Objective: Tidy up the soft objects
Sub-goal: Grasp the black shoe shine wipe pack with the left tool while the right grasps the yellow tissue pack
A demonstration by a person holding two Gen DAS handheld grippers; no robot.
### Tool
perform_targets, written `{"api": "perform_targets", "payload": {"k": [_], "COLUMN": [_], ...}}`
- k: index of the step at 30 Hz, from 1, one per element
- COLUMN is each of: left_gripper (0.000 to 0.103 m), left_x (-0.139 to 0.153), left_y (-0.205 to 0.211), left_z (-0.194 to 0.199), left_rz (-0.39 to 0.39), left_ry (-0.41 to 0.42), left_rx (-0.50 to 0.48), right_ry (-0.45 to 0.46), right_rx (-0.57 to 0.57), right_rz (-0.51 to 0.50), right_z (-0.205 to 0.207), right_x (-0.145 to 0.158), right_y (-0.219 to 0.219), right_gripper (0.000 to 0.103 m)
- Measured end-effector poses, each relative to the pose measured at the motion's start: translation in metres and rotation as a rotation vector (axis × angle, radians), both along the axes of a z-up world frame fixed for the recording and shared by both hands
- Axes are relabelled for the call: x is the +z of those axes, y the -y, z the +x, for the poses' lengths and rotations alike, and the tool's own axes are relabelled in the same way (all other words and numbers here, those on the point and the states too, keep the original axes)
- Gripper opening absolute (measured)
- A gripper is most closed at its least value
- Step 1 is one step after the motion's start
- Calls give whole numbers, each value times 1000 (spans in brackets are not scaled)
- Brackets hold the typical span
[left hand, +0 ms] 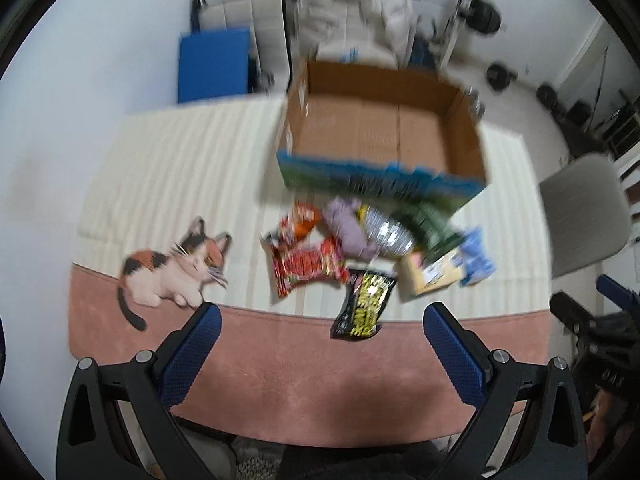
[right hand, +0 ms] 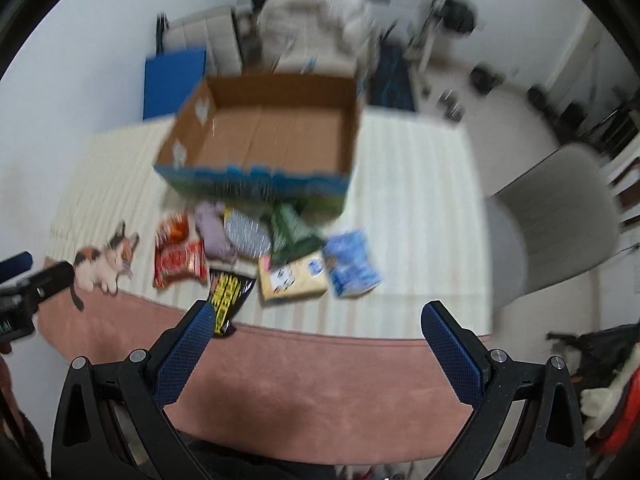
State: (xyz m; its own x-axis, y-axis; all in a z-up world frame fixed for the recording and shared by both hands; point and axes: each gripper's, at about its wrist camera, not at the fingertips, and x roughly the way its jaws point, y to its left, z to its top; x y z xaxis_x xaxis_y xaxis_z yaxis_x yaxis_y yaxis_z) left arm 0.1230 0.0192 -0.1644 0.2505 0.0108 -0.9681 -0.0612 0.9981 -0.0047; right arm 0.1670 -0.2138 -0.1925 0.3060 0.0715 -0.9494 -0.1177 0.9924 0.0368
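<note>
Room setting: white wall (left hand: 100, 60) behind a blue mat (left hand: 214, 64) leaning upright, a pale fluffy armchair (left hand: 356, 12), and dark exercise weights (left hand: 486, 14) on pale flooring (left hand: 520, 108). A grey chair (right hand: 556, 208) stands at right. Frames blurred.

It was a home room: behind the cardboard box (left hand: 384, 128) stood a cushioned chair (left hand: 356, 16), with dumbbell weights (left hand: 500, 76) (blurred) to its right.
</note>
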Motion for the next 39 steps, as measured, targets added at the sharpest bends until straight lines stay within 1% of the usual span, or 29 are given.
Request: {"api": "perform_targets", "payload": {"k": [1,3,4,7,8,9,11,14,15,16,17,18,20,21,22,23,24,25,27,28,30,31,32,33,34,36,37,38,39], "left_gripper": [103,102,102,101,100,100,100,100,100,100,100,100,100,100,100,100,100,100,100,100,100,100,100,100,100,100,100,100,100], "left_x": [-22,-61,-78,-130,-149,-161,-184,-204,-210,-215,-218,-221,-224,-226,-228,-229,-232,-233,-236,-234,-234,-233,-234,-236,-236,-240,-242,-245,-248], "left_y": [1,3,7,17,20,22,26,30,31,33,34,35,36,35,35,35,35,33,30,29,28,26,26,26,26,24,24,20,18], "left_z": [6,16,20,29,31,34,34,32,31,31,30,29,28,27,26,25,24,24,23,24,30,34,36,38,38,39,40,40,40], "left_rz": [-12,-18,-20,-22,-19,-11,-5,-12,-14,-12,-8,-4,5,5,5,6,8,8,5,10,27,35,42,44,45,53,55,41,35], "left_ry": [-44,-112,-141,-226,-256,-273,-309,-343,-352,-358,-362,-365,-362,-363,-362,-362,-360,-360,-355,-354,-348,-346,-345,-346,-349,-359,-366,-374,-377], "left_rx": [-10,-33,-45,-73,-80,-84,-91,-90,-90,-91,-89,-88,-86,-85,-85,-86,-87,-88,-87,-88,-97,-102,-108,-110,-112,-116,-116,-104,-102], "right_ry": [-43,-118,-173,-268,-282,-302,-324,-362,-366,-383,-392,-402,-439,-460,-492,-507,-532,-544,-499,-416,-311,-252,-231,-225,-244,-287,-355,-393,-413], "right_rx": [6,26,39,59,62,69,95,134,139,141,126,91,-34,-88,-159,-178,-157,-105,-2,105,241,370,467,557,673,752,765,751,733], "right_rz": [15,52,69,82,75,59,44,9,1,-23,-45,-25,46,80,138,177,233,234,195,106,-64,-182,-241,-292,-370,-410,-357,-328,-318], "right_z": [9,26,39,62,68,76,83,91,91,91,90,89,83,79,69,64,54,48,42,43,45,48,47,46,42,41,44,45,46], "right_x": [-24,-60,-87,-142,-152,-169,-186,-215,-221,-230,-234,-236,-234,-233,-231,-230,-226,-222,-208,-195,-186,-184,-188,-191,-205,-222,-231,-235,-236], "right_y": [0,-3,-7,-18,-20,-25,-33,-47,-51,-54,-53,-49,-29,-19,-6,-1,2,-1,-6,-15,-30,-46,-56,-66,-79,-86,-86,-84,-82], "right_gripper": [103,103,103,103,103,103,103,102,100,91,90,88,74,71,72,74,78,85,90,92,92,92,92,92,92,92,92,87,86]}}
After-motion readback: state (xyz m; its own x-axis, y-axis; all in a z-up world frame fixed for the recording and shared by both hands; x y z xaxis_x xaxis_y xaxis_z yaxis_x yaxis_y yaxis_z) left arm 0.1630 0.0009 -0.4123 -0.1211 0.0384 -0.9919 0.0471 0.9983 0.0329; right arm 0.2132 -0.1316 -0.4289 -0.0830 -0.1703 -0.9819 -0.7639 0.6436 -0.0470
